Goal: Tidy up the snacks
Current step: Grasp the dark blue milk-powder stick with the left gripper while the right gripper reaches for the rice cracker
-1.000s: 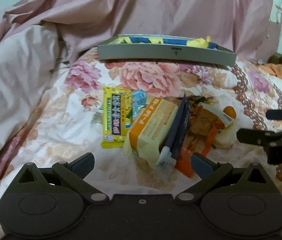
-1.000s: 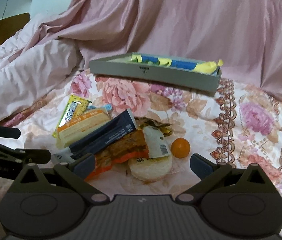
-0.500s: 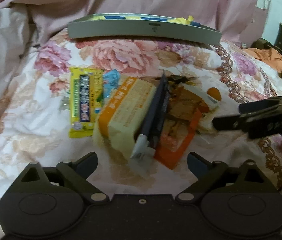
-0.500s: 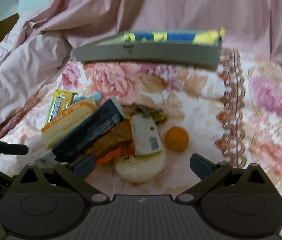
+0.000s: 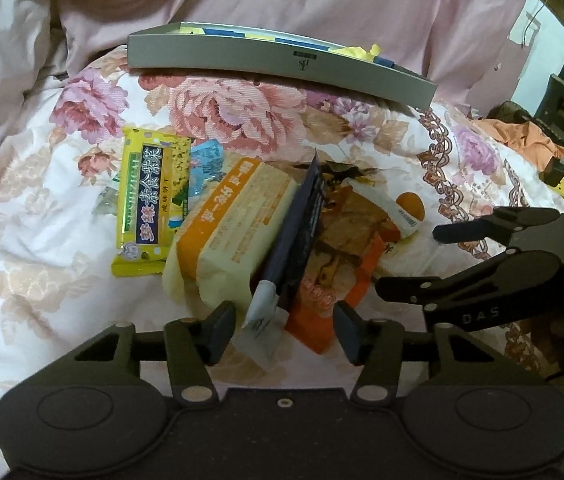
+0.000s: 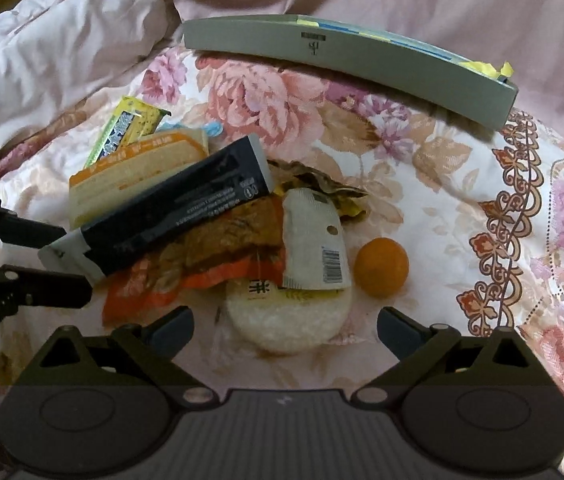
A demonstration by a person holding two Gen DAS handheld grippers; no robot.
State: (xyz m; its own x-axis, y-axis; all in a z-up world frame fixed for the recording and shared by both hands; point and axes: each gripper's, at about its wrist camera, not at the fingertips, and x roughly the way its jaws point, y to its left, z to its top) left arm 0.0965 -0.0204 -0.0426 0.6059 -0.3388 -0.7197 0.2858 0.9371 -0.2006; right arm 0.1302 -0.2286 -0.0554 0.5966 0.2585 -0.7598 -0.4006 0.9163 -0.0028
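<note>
From the left claw [image 5: 283, 330] the pile of snacks sits just ahead on the flowered quilt [image 5: 42, 216]. Its jaws are closing, with the pale crimped end of the dark packet [image 5: 297, 236] and a corner of the orange pouch [image 5: 333, 280] between them; the pads do not seem to press yet. A yellow biscuit bar [image 5: 150, 200] lies ahead and to its left, flat and readable here, while the right view shows only a sliver of it [image 6: 126, 132] behind the cream-and-orange cake pack [image 6: 134, 176].

The right claw [image 6: 285, 330] gives what the left view barely catches: a round white rice cake [image 6: 289, 320] just ahead between its wide jaws, which are closing slightly and grip nothing, and a small orange fruit [image 6: 381, 267] ahead to the right. The grey tray [image 6: 361, 60] lies well beyond, its contents reduced to blue and yellow scraps at the rim.

A blue wrapper [image 5: 208, 164] is mostly buried.

A second ago both claws stood wider and farther back from the pile.
</note>
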